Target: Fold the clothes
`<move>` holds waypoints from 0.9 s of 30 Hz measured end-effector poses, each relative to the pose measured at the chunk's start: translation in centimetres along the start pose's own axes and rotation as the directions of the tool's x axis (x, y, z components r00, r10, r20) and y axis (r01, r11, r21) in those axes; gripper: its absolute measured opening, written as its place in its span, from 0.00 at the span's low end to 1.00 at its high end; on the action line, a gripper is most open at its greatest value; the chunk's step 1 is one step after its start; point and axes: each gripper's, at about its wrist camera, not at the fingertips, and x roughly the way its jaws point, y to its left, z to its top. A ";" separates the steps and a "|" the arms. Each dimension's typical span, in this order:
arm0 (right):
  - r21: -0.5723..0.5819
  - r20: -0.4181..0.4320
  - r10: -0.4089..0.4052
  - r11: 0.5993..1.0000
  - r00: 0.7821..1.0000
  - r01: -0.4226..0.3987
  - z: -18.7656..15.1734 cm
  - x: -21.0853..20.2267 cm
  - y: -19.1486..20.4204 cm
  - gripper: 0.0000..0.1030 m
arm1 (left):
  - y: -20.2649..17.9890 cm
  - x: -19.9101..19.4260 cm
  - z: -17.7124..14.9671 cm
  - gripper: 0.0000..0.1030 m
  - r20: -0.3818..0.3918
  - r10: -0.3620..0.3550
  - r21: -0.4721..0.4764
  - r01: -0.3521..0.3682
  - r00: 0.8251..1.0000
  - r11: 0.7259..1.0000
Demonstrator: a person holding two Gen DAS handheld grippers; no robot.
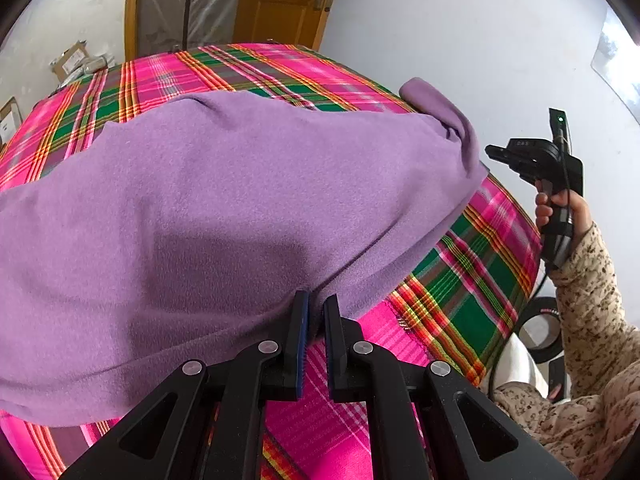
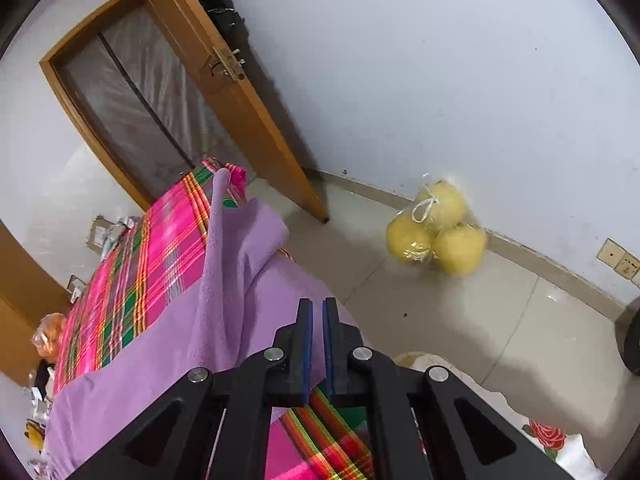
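Observation:
A purple fleece garment (image 1: 240, 200) lies spread over a table covered with pink and green plaid cloth (image 1: 180, 76). My left gripper (image 1: 316, 304) sits at the garment's near hem, its jaws almost together with the hem pinched between the tips. A person's hand (image 1: 560, 208) holds my right gripper (image 1: 494, 152) in the air past the table's right edge, just clear of a rumpled sleeve (image 1: 444, 104). In the right wrist view the right gripper (image 2: 316, 306) has its jaws close together with nothing between them, over the garment (image 2: 248, 280), which rises in a ridge.
A bag of yellow fruit (image 2: 436, 236) rests on the tiled floor by the wall. A wooden door (image 2: 240, 120) stands ajar beyond the table's far end. Cardboard boxes (image 1: 76, 60) lie on the far left. A black tape roll (image 1: 540, 330) sits low on the right.

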 end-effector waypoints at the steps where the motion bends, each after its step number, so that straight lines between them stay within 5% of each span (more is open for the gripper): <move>1: 0.001 0.007 0.014 1.000 1.000 -0.014 0.0 -0.2 -0.2 0.07 | 0.0 0.0 0.0 0.07 -0.001 0.001 -0.002 -0.001 1.000 1.000; 4: 0.015 0.036 0.109 0.994 0.993 -0.109 0.9 -0.4 0.2 0.13 | 0.0 0.1 0.0 0.07 -0.001 0.003 -0.011 -0.003 1.000 1.000; 6: -0.034 0.035 0.128 0.991 0.991 -0.127 1.7 -0.1 1.7 0.34 | -0.1 0.1 0.0 0.07 -0.003 0.006 -0.013 -0.006 1.000 1.000; 13: -0.196 -0.079 0.073 0.977 0.994 -0.087 3.6 4.2 6.2 0.37 | 0.0 -0.1 -0.1 0.07 -0.002 0.014 -0.021 -0.014 1.000 1.000; 14: -0.192 -0.100 0.073 0.977 0.992 -0.091 3.6 4.9 6.3 0.33 | 0.0 -0.1 -0.1 0.07 -0.001 0.014 -0.024 -0.014 1.000 1.000; 16: -0.185 -0.119 0.068 0.979 0.991 -0.089 3.6 5.7 6.3 0.07 | 0.0 0.0 -0.1 0.07 -0.001 0.015 -0.027 -0.015 1.000 1.000; 17: -0.182 -0.115 0.063 0.980 0.991 -0.083 3.5 5.8 6.2 0.05 | 0.0 0.0 0.0 0.07 0.000 0.016 -0.029 -0.016 1.000 0.999; 27: -0.051 0.068 0.139 0.989 0.988 -0.136 5.5 0.5 2.1 0.02 | -0.4 -0.2 0.3 0.07 0.012 0.041 -0.023 -0.041 0.999 0.999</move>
